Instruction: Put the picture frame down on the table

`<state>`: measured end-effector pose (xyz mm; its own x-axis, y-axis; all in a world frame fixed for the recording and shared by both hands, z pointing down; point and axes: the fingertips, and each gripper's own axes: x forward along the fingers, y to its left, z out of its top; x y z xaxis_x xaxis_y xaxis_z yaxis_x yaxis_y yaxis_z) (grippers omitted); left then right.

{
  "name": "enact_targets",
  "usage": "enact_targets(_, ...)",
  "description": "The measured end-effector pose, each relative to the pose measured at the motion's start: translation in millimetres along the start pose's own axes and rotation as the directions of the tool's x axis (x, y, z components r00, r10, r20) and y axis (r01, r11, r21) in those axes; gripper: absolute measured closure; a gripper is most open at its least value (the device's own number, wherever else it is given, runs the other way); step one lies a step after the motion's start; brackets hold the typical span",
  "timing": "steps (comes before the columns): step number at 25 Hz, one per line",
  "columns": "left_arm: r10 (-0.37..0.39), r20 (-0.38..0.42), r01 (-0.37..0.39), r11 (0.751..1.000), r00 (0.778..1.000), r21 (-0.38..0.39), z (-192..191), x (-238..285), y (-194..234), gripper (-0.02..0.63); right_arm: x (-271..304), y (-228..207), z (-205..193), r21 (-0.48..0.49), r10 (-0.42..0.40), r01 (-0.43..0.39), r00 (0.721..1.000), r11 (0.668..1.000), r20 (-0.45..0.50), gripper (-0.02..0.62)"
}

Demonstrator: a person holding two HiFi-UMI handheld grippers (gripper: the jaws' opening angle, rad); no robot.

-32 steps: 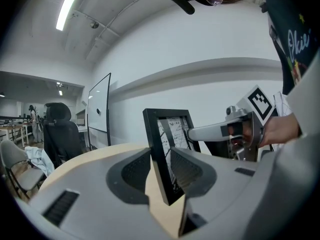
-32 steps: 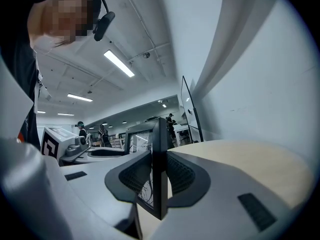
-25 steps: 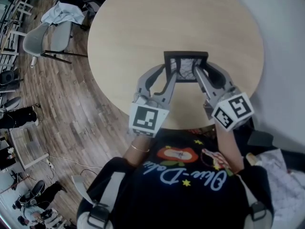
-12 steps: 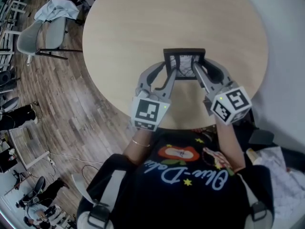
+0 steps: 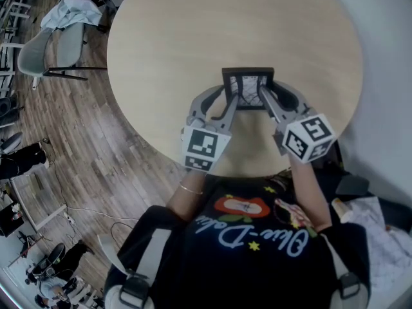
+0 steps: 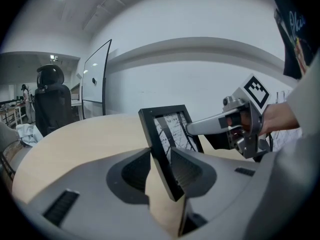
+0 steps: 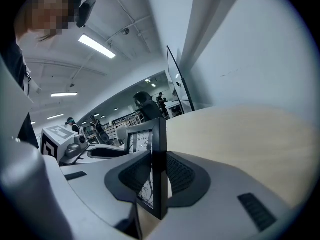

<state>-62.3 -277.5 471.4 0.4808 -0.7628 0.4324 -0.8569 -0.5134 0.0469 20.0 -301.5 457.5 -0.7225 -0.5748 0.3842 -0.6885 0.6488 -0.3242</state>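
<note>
"Where is the black rectangular picture frame [image 5: 248, 89]?"

"Over the round pale wooden table [image 5: 193, 37], near the person's edge. The left gripper [image 5: 228, 102] pinches its left side and the right gripper [image 5: 264, 100] pinches its right side."

"What has changed from a second ago?"

"Both grippers and the frame sit lower, closer to the tabletop. Both grips are unchanged."

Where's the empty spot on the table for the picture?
Nearly all the round light wooden table is bare: beyond the black picture frame to the far rim, and either side. Crowded only near the person, where the left hand-held gripper and right hand-held gripper clamp it.
</note>
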Motion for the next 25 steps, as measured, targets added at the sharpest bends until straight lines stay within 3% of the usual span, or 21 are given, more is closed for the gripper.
enact_targets(14, -0.035, -0.104, 0.034, 0.999, 0.994, -0.012, -31.4, 21.9, 0.7, 0.497, 15.0, -21.0, -30.4, 0.074, -0.027, 0.034, 0.996, 0.997, -0.088, 0.526)
enact_targets(25, -0.044, -0.125, 0.044, 0.999, 0.991, -0.007, -39.2, 35.6, 9.3, 0.497, 30.7, -34.4, -40.4, 0.086, -0.057, 0.069, 0.989, 0.994, -0.133, 0.523)
